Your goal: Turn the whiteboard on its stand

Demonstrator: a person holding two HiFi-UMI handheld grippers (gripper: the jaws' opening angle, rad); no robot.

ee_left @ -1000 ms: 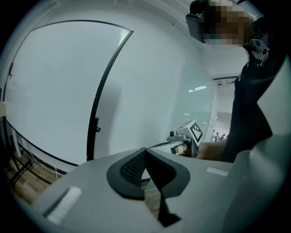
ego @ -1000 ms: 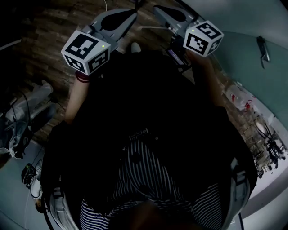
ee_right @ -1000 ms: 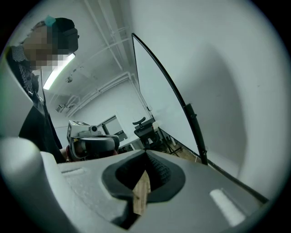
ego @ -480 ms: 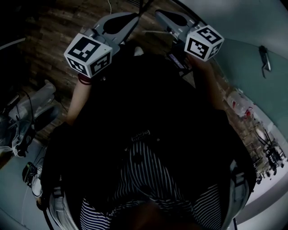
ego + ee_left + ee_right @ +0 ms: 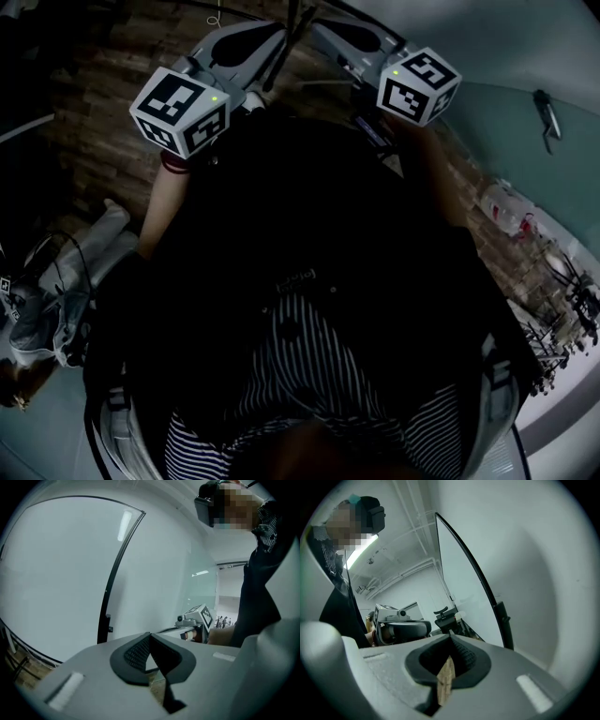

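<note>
The whiteboard (image 5: 56, 573) is a big white panel in a thin dark frame (image 5: 111, 588), filling the left of the left gripper view. In the right gripper view the whiteboard (image 5: 461, 588) stands almost edge-on, with a dark clamp (image 5: 502, 616) on its frame. My left gripper (image 5: 150, 637) is shut and empty, held short of the board. My right gripper (image 5: 451, 640) is also shut and empty, pointing at the board's edge. In the head view, both the left gripper (image 5: 246, 42) and the right gripper (image 5: 349, 37) are raised in front of the person's chest, either side of a thin dark bar (image 5: 286, 42).
Wooden floor (image 5: 103, 103) lies below. Grey equipment with cables (image 5: 56, 291) sits at the left. Bottles and clutter (image 5: 511, 211) line a ledge at the right, by a pale wall (image 5: 525, 56). An office chair (image 5: 445, 618) stands behind the board.
Both grippers stay raised and shut at nearly the same spots. The head view has swung a little, so the equipment at the left sits lower in the picture.
</note>
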